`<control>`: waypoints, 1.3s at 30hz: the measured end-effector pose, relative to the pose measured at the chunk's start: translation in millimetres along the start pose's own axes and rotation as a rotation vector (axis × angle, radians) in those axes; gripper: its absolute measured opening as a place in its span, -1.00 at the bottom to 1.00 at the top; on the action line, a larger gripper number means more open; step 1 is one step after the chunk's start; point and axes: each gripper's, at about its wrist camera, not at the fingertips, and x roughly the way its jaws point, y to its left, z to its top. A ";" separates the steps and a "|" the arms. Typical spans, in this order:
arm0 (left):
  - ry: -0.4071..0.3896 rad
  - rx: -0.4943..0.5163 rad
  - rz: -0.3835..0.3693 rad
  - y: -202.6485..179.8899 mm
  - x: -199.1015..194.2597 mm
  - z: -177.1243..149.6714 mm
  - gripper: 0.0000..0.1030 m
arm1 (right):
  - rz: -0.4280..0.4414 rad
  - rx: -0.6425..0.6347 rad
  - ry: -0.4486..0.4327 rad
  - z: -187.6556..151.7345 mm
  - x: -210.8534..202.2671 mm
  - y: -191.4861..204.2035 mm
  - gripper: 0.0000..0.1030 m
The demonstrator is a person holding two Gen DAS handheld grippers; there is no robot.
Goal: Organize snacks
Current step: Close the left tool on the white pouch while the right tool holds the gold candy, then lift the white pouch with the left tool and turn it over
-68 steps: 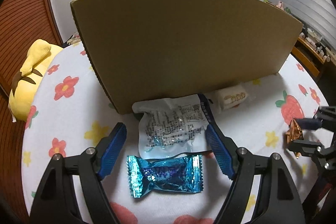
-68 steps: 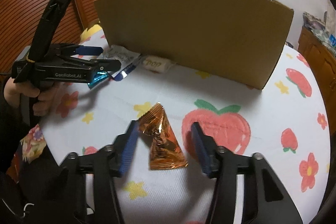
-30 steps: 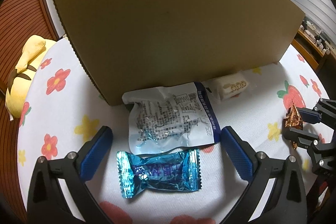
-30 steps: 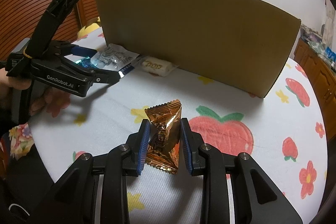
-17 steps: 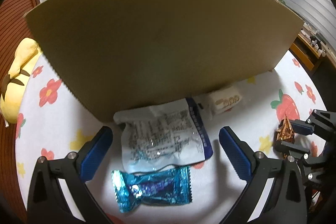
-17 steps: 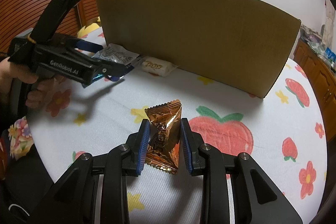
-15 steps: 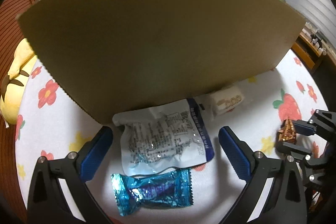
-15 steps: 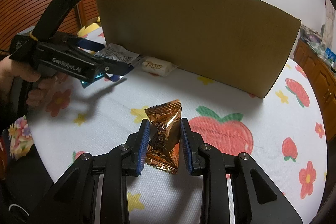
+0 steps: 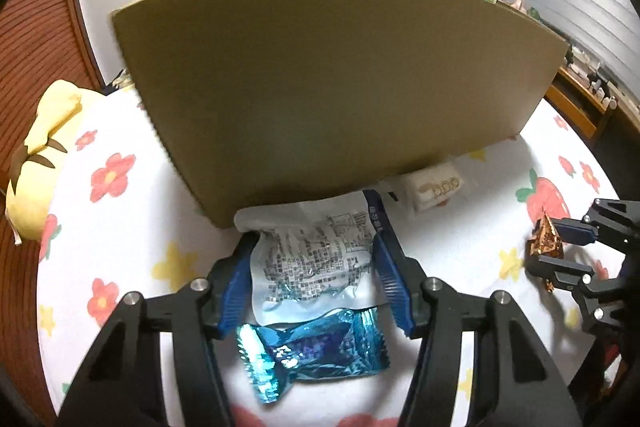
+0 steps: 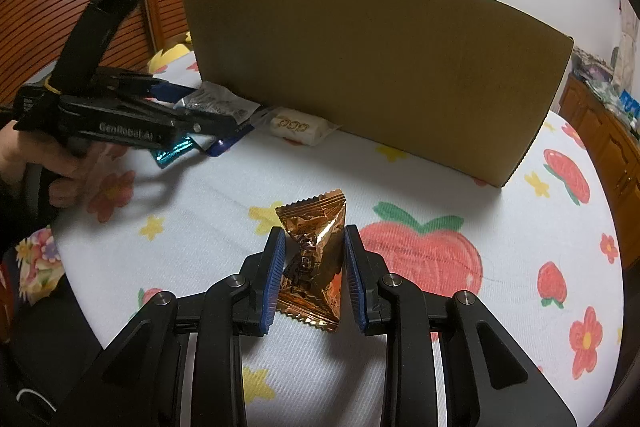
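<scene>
Closing around the crinkled white printed snack pouch [image 9: 316, 259], the left gripper [image 9: 314, 279] has just been narrowing its jaws; the blue pads now flank and appear to touch the pouch's sides. The pouch lies flat against the foot of the upright brown cardboard box [image 9: 332, 83], long axis running towards it. A shiny blue foil candy [image 9: 312, 351] sits just nearer, between the gripper's arms. The right gripper [image 10: 314, 277] is clamped on a copper foil triangular packet [image 10: 314, 267] near the bench's [image 10: 440, 187] front edge, open cloth beyond. Any lift likely needs clearance over the box wall.
</scene>
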 end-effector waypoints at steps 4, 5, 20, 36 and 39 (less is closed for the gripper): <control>-0.038 0.006 0.012 -3.5 -12.3 -7.4 0.00 | 0.000 0.000 0.000 -0.2 0.1 0.0 -0.48; -0.054 0.009 0.013 -4.8 -16.2 -8.3 -0.05 | 0.000 0.000 0.000 -0.3 0.1 0.3 -0.48; -0.163 0.095 -0.050 -45.2 -71.4 -6.4 -0.27 | -0.001 0.000 -0.001 -0.4 -0.3 0.3 -0.48; -0.100 0.011 -0.067 -40.8 -36.1 4.6 0.16 | -0.002 -0.001 -0.001 -0.6 -0.1 0.4 -0.48; -0.092 0.044 -0.070 -47.7 -32.8 2.0 0.35 | -0.001 0.000 -0.001 -0.6 -0.2 0.4 -0.48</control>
